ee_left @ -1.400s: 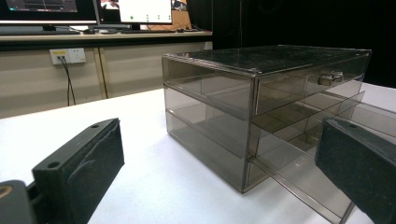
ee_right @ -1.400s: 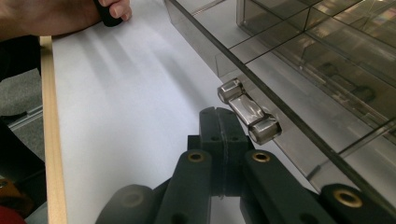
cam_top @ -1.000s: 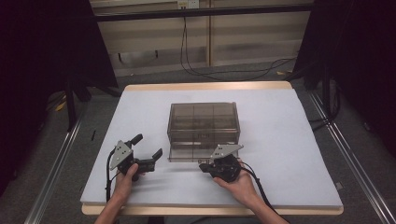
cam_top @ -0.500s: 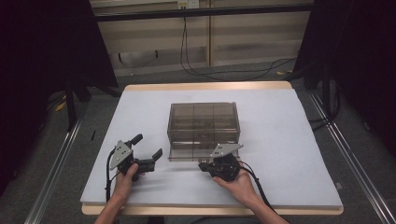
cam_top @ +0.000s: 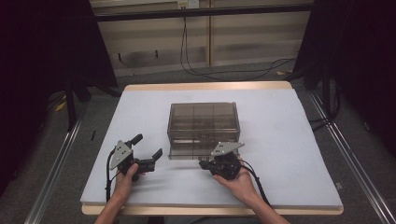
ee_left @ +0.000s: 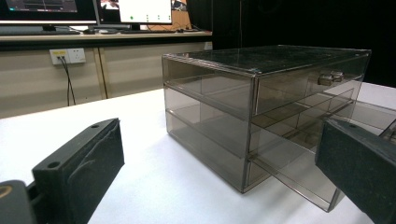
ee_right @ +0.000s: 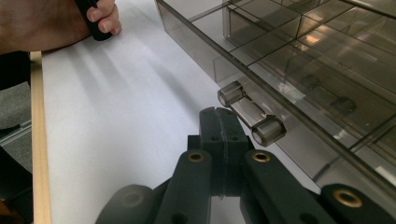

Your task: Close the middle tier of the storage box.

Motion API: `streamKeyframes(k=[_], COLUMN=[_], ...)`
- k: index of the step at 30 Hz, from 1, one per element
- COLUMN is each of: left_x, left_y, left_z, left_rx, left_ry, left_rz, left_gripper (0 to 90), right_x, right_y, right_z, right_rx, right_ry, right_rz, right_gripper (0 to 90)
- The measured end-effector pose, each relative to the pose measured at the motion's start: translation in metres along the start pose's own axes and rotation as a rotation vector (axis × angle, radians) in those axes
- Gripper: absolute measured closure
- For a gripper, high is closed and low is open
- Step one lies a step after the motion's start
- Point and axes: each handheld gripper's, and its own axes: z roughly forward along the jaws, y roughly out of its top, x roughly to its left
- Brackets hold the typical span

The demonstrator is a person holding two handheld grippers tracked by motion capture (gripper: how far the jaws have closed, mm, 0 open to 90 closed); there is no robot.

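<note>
High view puts your white table under everything, with the smoky clear drawer cabinet at its middle and the bottom drawer pulled partly toward you. Your left gripper rests on the table just left of that drawer, its jaws spread wide with nothing between them. Your right gripper sits at the drawer's front, jaws pressed together and empty, their tips just beside the clear bar handle, not around it.
</note>
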Motion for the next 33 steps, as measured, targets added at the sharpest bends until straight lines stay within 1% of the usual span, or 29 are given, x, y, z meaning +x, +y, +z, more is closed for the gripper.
streamKeyframes(k=[2,3,4,7,8,9,16,17,18,19,21,22,23,24,26,27,28,31,32,33], left_x=[-0.0001,0.0005,0.0006,0.0005,-0.0001,-0.0002,0.0005,0.0000,0.0006,-0.0002,0.0002,-0.0006,0.0003,-0.0001,0.0003,0.0001,-0.0012,0.0007,0.0003,0.0003], left_y=[0.0000,0.0001,0.0002,0.0001,0.0000,0.0000,0.0002,0.0001,0.0002,0.0000,0.0001,0.0001,0.0002,0.0000,0.0000,0.0001,0.0000,0.0002,0.0001,0.0001], left_z=[0.0000,-0.0006,-0.0007,-0.0006,0.0000,0.0000,-0.0006,-0.0002,-0.0005,0.0000,-0.0006,0.0006,-0.0001,0.0001,0.0000,0.0000,0.0008,-0.0007,0.0000,-0.0001], left_rx=[0.002,0.009,0.010,0.009,0.001,0.001,0.009,0.004,0.010,0.001,0.009,-0.005,0.004,0.000,0.000,0.000,-0.008,0.009,0.001,0.001], left_ry=[0.003,0.001,0.000,0.000,0.003,0.002,-0.001,-0.003,-0.001,0.003,-0.001,0.002,0.001,0.001,-0.002,-0.001,0.001,0.001,-0.002,0.003], left_rz=[0.003,0.014,0.016,0.013,0.002,0.001,0.014,0.009,0.014,0.000,0.012,0.002,0.013,-0.001,-0.004,0.004,-0.001,0.018,0.007,0.007], left_gripper=[1.2,1.2,1.2,1.2,1.2,1.2,1.2,1.2,1.2,1.2,1.2,1.2,1.2,1.2,1.2,1.2,1.2,1.2,1.2,1.2], right_x=[-0.0003,-0.0006,-0.0010,-0.0016,-0.0016,-0.0019,-0.0025,-0.0027,-0.0029,-0.0037,-0.0043,-0.0043,-0.0048,-0.0052,-0.0066,-0.0067,-0.0068,-0.0084,-0.0085,-0.0084], right_y=[0.0000,-0.0001,-0.0002,0.0000,0.0000,0.0000,-0.0001,0.0002,0.0007,0.0012,0.0022,0.0024,0.0025,0.0028,0.0037,0.0038,0.0037,0.0036,0.0041,0.0046], right_z=[-0.0001,-0.0003,-0.0002,-0.0012,-0.0013,-0.0012,-0.0013,-0.0016,-0.0020,-0.0024,-0.0030,-0.0035,-0.0040,-0.0047,-0.0049,-0.0043,-0.0036,-0.0040,-0.0045,-0.0051], right_rx=[-0.003,-0.003,-0.008,-0.013,-0.015,-0.016,-0.018,-0.019,-0.024,-0.030,-0.035,-0.034,-0.036,-0.042,-0.049,-0.048,-0.044,-0.045,-0.048,-0.050], right_ry=[-0.003,-0.004,-0.007,-0.013,-0.012,-0.012,-0.017,-0.017,-0.019,-0.019,-0.021,-0.024,-0.023,-0.024,-0.023,-0.023,-0.019,-0.017,-0.019,-0.021], right_rz=[0.005,0.006,0.003,0.003,0.006,0.005,0.003,0.003,0.006,0.007,0.011,0.007,0.006,0.010,0.019,0.019,0.015,0.021,0.020,0.020], right_gripper=[90.0,90.0,90.0,90.0,90.0,90.0,90.0,90.0,90.0,90.0,90.0,90.0,90.0,90.0,90.0,90.0,90.0,90.0,90.0,90.0])
